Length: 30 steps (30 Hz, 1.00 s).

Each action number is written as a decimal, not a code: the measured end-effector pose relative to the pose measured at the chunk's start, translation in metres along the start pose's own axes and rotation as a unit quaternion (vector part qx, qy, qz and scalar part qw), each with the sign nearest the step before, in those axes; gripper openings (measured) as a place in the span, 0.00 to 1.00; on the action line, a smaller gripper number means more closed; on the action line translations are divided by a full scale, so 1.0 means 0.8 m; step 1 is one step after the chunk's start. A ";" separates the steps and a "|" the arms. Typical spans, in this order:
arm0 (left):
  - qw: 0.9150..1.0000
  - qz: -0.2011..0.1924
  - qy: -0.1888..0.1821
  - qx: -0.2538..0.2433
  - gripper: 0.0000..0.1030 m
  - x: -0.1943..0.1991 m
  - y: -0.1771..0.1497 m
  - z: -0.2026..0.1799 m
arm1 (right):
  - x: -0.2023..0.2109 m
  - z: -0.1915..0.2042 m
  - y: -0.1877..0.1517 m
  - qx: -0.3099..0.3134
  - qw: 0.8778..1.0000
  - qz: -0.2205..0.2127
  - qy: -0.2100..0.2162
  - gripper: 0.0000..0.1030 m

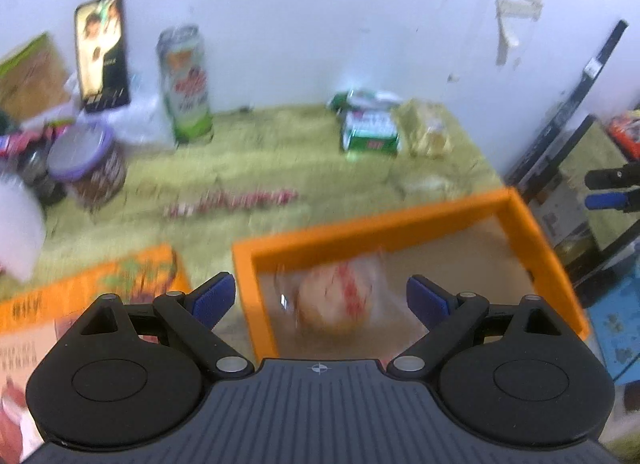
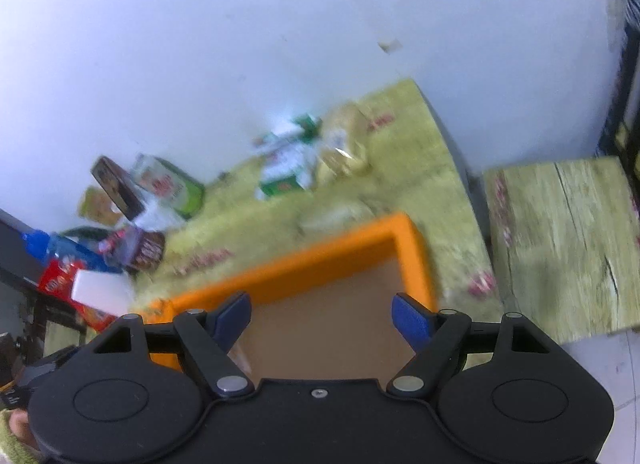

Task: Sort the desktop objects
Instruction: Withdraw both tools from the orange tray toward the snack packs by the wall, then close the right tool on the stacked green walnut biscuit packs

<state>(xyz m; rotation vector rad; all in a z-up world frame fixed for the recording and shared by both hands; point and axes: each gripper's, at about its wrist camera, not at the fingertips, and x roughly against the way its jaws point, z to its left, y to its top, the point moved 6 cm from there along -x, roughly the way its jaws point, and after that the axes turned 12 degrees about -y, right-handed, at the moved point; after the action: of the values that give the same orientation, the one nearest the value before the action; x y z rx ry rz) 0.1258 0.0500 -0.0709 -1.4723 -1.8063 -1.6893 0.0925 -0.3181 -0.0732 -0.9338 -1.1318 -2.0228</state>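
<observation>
Both views are motion-blurred. Left tongs (image 1: pixel 320 300) gape wide over an orange tray (image 1: pixel 536 232), gripping nothing; a clear-wrapped bun (image 1: pixel 340 300) lies on the tray floor between the blue fingertips. Right tongs (image 2: pixel 322 318) stand equally wide and empty above the same tray (image 2: pixel 416 256). A green can (image 1: pixel 186 84) stands on the surface (image 1: pixel 260 152) by the wall

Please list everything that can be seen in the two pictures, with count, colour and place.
orange tray: 1, orange rim, brown floor, front right of desk
wrapped bun: 1, clear wrap with red print, inside tray
tall can: 1, green and white, back left by wall
round tub: 1, brown with purple lid, left
green packets: a few, back centre
orange box: 1, front left
left gripper: 1, black, blue pads, open above bun
right gripper: 1, black, open over tray
</observation>
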 end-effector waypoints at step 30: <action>0.996 -0.049 -0.046 -0.058 0.93 -0.120 0.179 0.020 | -0.071 0.188 0.146 0.090 0.995 -0.026 0.026 0.77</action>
<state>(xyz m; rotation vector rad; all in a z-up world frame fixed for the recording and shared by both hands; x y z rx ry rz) 0.2884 -0.0100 -0.0630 -1.5545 -1.8853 -1.8302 0.2571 -0.2253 -0.0116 -0.7646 -1.2967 -1.9375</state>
